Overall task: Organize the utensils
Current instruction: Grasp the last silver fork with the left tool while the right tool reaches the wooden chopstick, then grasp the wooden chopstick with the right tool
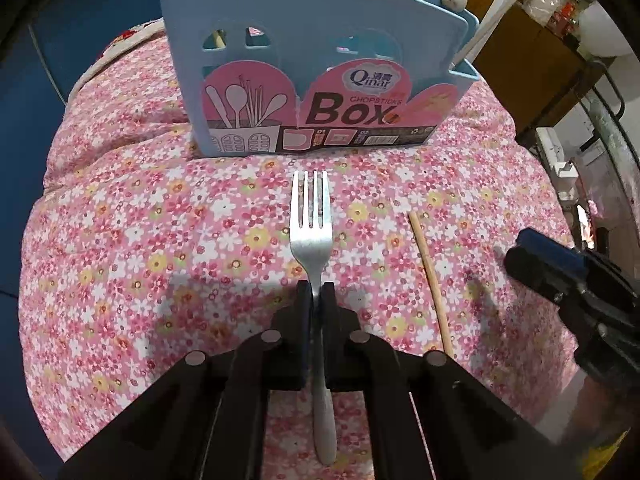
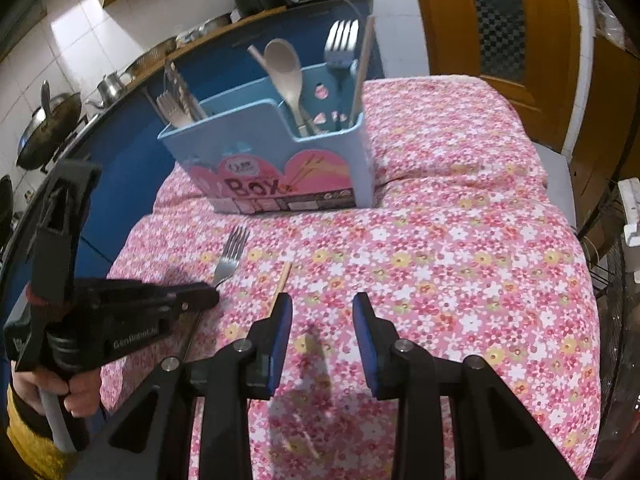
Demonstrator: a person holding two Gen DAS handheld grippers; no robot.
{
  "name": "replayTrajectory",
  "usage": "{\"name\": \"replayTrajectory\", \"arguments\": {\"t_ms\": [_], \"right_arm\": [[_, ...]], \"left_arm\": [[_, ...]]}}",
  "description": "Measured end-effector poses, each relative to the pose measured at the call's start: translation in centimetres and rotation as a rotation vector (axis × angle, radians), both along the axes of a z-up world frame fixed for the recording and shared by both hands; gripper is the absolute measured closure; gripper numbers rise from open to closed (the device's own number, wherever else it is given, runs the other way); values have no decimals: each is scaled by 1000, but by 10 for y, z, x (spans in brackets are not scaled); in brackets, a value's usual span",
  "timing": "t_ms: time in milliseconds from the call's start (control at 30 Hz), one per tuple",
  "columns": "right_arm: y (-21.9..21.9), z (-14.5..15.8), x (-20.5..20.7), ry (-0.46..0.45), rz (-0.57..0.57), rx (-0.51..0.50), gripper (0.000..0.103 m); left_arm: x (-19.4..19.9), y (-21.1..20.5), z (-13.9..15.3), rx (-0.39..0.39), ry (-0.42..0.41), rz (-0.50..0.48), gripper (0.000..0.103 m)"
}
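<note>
My left gripper (image 1: pixel 317 292) is shut on the neck of a silver fork (image 1: pixel 312 216), tines pointing toward the blue utensil box (image 1: pixel 304 60); the fork sits at or just above the floral cloth. The fork (image 2: pixel 230 258) and left gripper (image 2: pixel 208 294) also show in the right wrist view. A wooden chopstick (image 1: pixel 430 280) lies right of the fork; in the right wrist view the chopstick (image 2: pixel 282 282) runs under my left finger. My right gripper (image 2: pixel 322 304) is open and empty above the cloth. The box (image 2: pixel 272 152) holds spoons, forks and chopsticks.
The table is covered by a pink floral cloth (image 2: pixel 460 260). Its right edge drops off beside a wire rack (image 2: pixel 612 264). A blue counter with pots (image 2: pixel 48 120) stands behind on the left, and a wooden door (image 2: pixel 500 20) at the back right.
</note>
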State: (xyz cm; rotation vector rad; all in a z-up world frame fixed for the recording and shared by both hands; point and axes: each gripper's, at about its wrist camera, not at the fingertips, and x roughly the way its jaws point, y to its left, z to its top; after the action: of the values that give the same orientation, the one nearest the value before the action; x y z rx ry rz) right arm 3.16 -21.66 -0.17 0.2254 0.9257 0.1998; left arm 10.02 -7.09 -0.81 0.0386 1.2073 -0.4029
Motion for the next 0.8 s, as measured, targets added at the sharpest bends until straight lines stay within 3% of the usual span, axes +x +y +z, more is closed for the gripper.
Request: {"name": "replayTrajectory", "arguments": {"t_ms": [267,467,633,800], "right_arm": [[23,-7,9,95,80,-26,69],[42,-12,23,169,124,-63,69],[55,-16,32,212,136,-99,69],[60,-27,40,274,128,-111,84]], "left_arm": [[-13,33,7,-143,-40,37,101],[-30,55,28,-141,-160,50,101],[-32,64,42,-156,-215,67,101],[-36,79,48,-189,-232,84,101]]}}
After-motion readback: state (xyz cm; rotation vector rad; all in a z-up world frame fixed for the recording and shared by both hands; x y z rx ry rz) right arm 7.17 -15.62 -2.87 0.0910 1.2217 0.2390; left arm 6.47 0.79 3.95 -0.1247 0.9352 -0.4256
